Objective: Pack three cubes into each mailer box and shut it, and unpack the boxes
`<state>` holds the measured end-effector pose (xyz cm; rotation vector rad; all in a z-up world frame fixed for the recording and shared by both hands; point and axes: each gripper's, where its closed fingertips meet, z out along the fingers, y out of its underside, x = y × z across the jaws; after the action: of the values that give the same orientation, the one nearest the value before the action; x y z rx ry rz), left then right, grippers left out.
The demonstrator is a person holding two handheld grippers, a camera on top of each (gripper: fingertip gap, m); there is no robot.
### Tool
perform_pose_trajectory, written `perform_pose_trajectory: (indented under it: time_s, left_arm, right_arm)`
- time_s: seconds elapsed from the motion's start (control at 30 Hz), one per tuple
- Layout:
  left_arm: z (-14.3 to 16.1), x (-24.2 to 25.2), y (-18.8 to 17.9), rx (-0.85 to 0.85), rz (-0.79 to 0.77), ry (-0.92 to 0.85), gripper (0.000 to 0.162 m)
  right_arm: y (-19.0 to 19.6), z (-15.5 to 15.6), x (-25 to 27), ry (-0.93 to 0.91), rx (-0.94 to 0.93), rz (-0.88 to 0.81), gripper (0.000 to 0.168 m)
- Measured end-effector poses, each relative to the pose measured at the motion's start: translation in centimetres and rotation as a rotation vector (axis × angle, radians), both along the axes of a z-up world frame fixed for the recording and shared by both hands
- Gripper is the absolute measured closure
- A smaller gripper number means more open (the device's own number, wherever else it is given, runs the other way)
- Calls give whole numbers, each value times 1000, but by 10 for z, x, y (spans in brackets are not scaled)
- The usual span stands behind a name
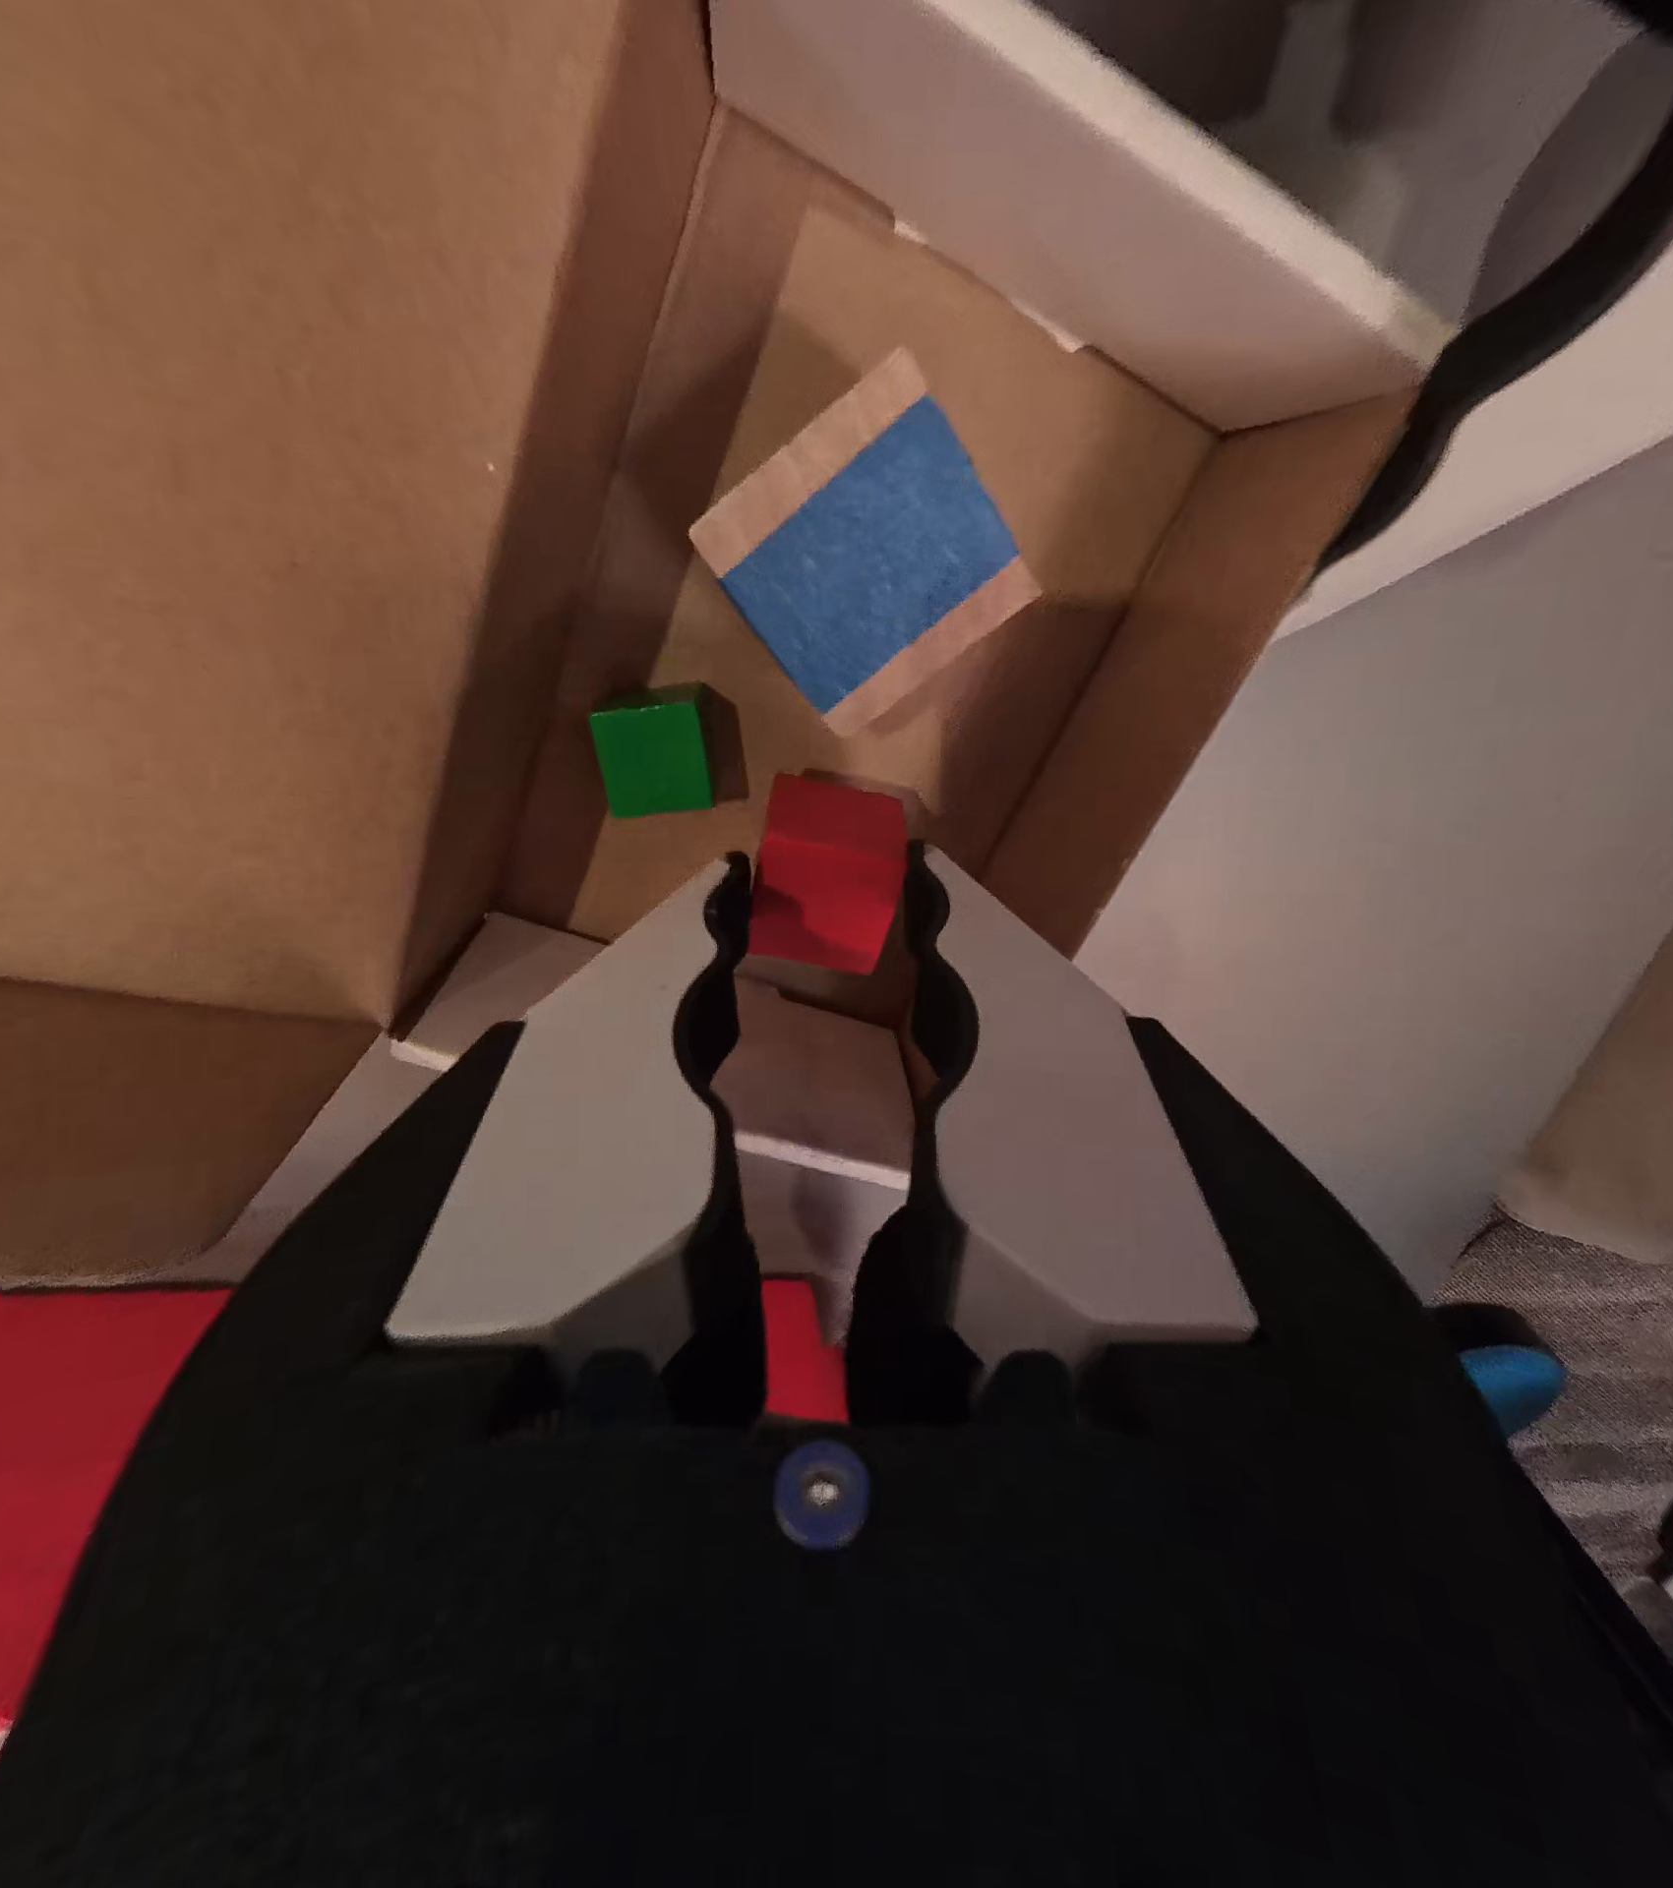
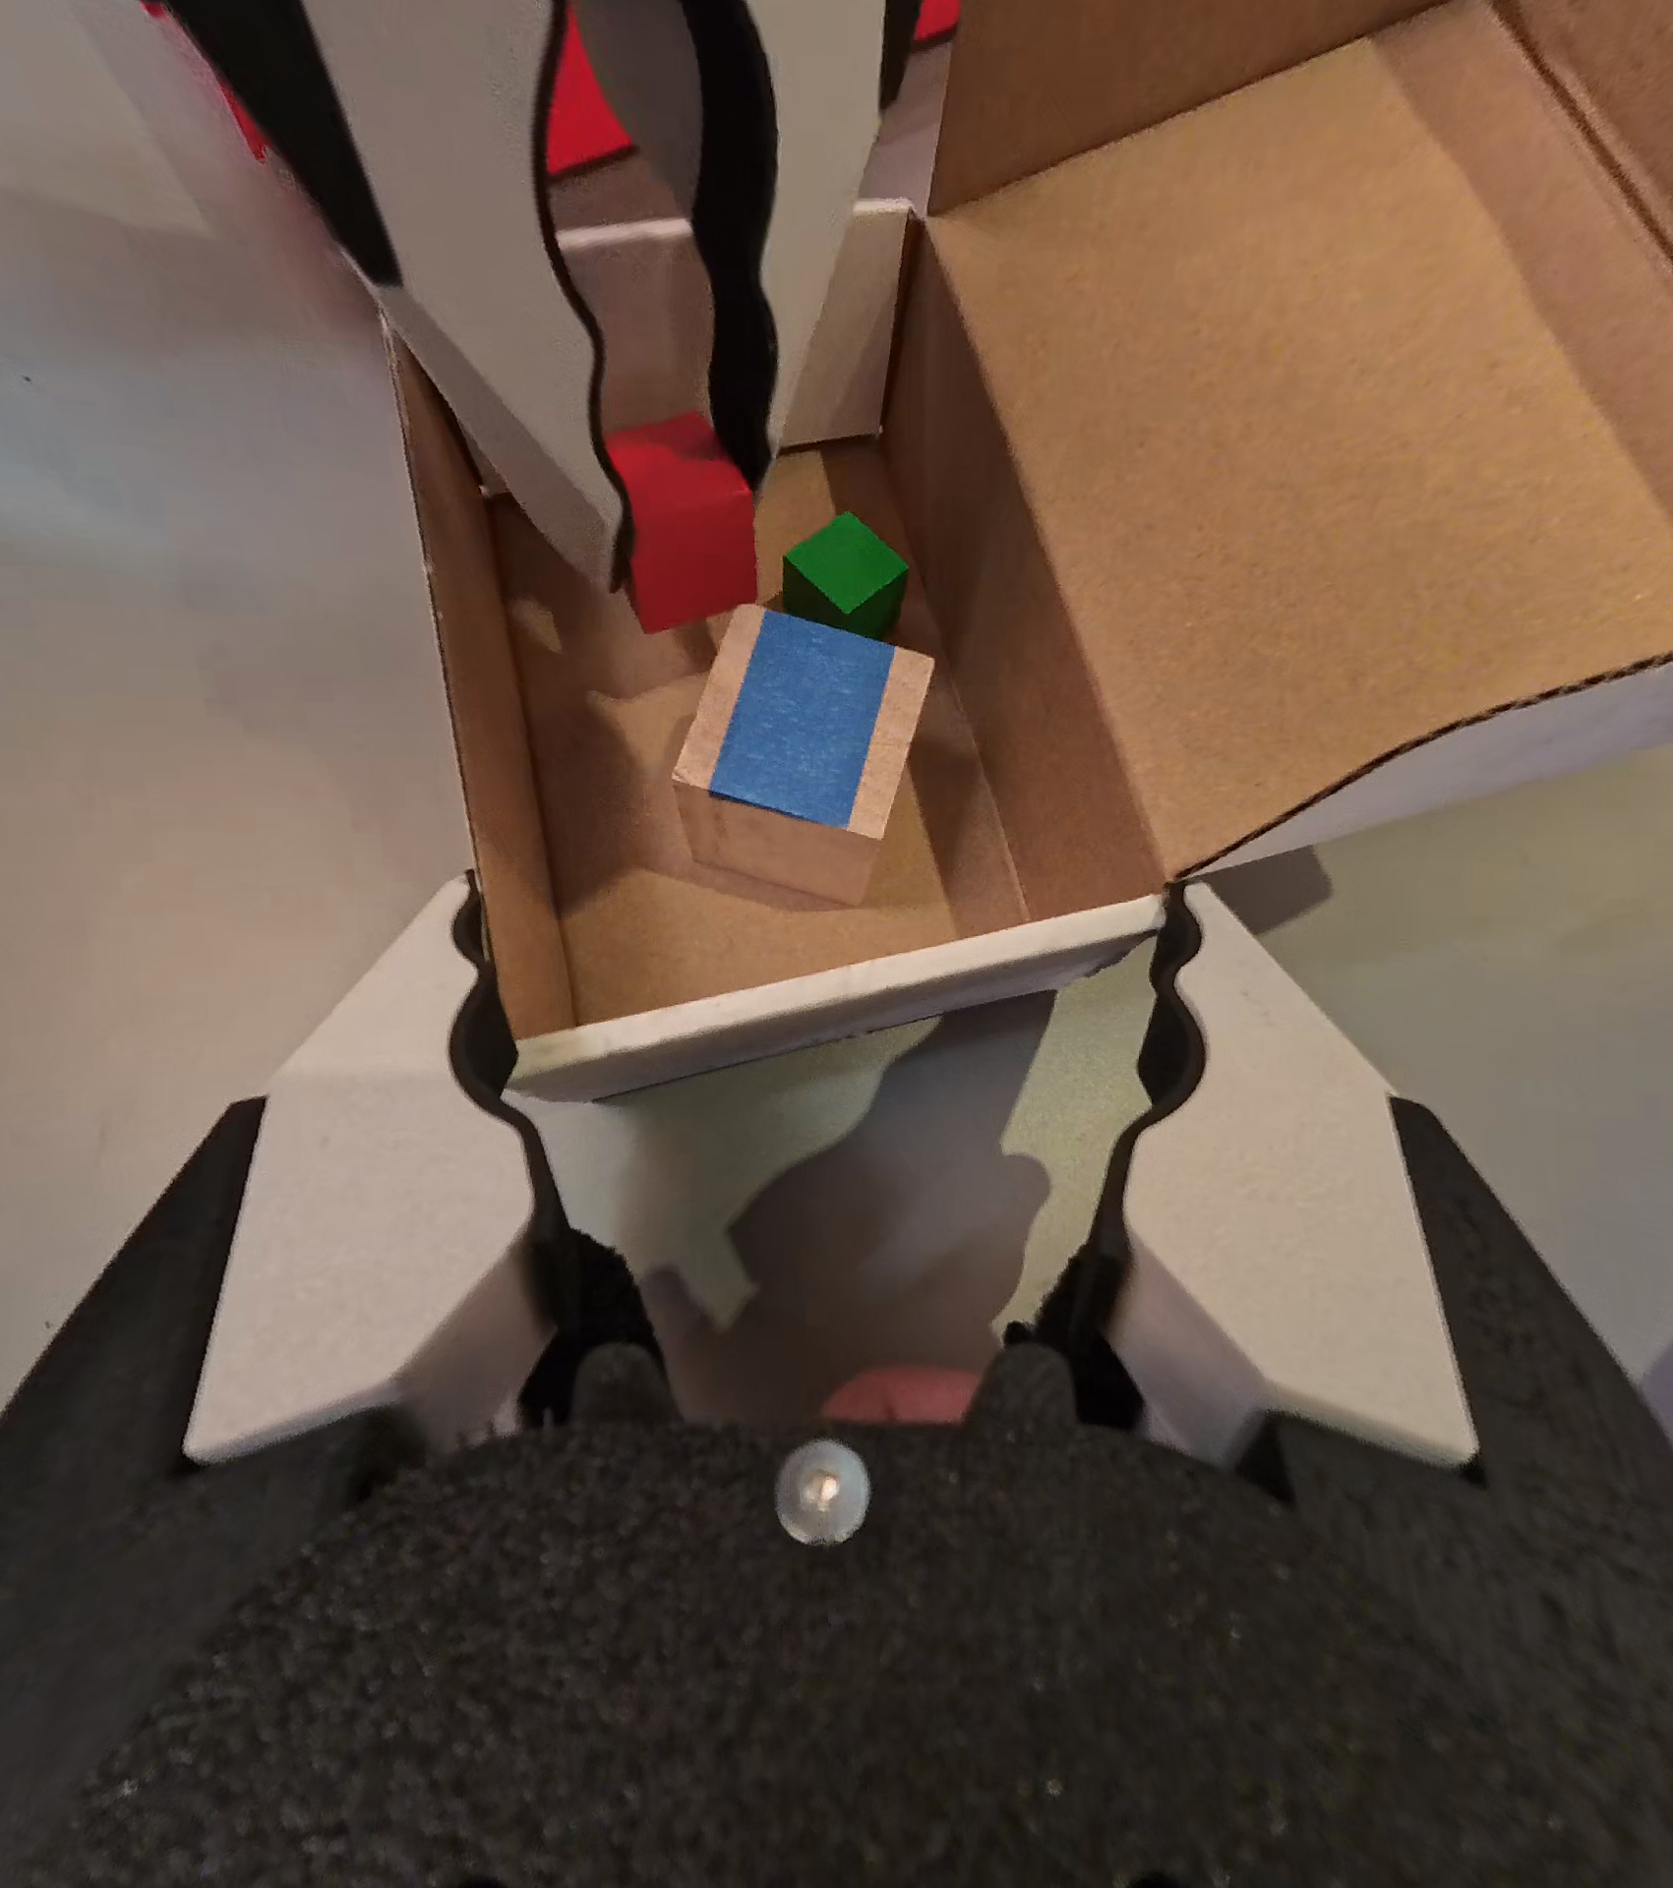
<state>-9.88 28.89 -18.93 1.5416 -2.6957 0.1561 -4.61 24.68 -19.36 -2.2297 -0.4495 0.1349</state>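
No readable print; left gripper (image 1: 824, 868) pinches glossy red cube (image 1: 824, 877) inside open corrugated mailer box (image 2: 837, 1006) w/ green cube (image 2: 844, 577) & blue-taped wood block (image 2: 801, 730), right gripper (image 2: 817, 1006) jaws wide, straddling box's white front wall.

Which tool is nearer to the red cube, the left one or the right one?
Left. The left tool holds the red cube between its fingers, inside the mailer box. The right tool is open around the box's near wall, apart from the cube.
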Motion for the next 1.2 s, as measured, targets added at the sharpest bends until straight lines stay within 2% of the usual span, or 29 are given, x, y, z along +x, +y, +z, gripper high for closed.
perform_pose_trajectory:
  time_s: [0.2,0.43,0.47,0.53,0.6,0.7,0.83,0.9,1.0,1.07,1.1,1.17,1.2]
  left_arm:
    - [-19,-3,11,57,59,60,135]
    - [-23,2,9,97,72,37,136]
    - [-22,4,9,93,81,28,132]
    - [-19,5,10,82,96,2,108]
    - [-6,8,8,44,121,-54,106]
    - [31,16,6,-64,196,-227,102]
    - [75,25,29,-198,446,-502,98]
    - [76,23,43,-237,567,-576,93]
    - [55,21,52,-252,647,-590,83]
    - [48,25,42,-315,651,-561,83]
    - [51,28,38,-328,642,-573,81]
    - [58,34,34,-321,644,-620,86]
    - [60,34,30,-320,639,-616,79]
  right_arm:
    - [-1,0,0,1,2,5,43]
    - [-1,0,0,-6,-2,7,43]
    - [-1,0,0,-5,-2,7,43]
    - [-1,0,0,0,-1,8,43]
    - [-1,0,0,8,-1,9,42]
    - [-6,1,2,-3,-10,31,41]
    - [-20,17,16,22,30,18,41]
    - [-24,28,26,70,66,-12,43]
    - [-20,51,29,171,165,-23,50]
    - [-13,60,26,220,203,-28,52]
    - [-9,61,22,234,201,-25,52]
    - [-4,60,14,236,195,-9,52]
    - [-2,59,11,216,198,-7,51]
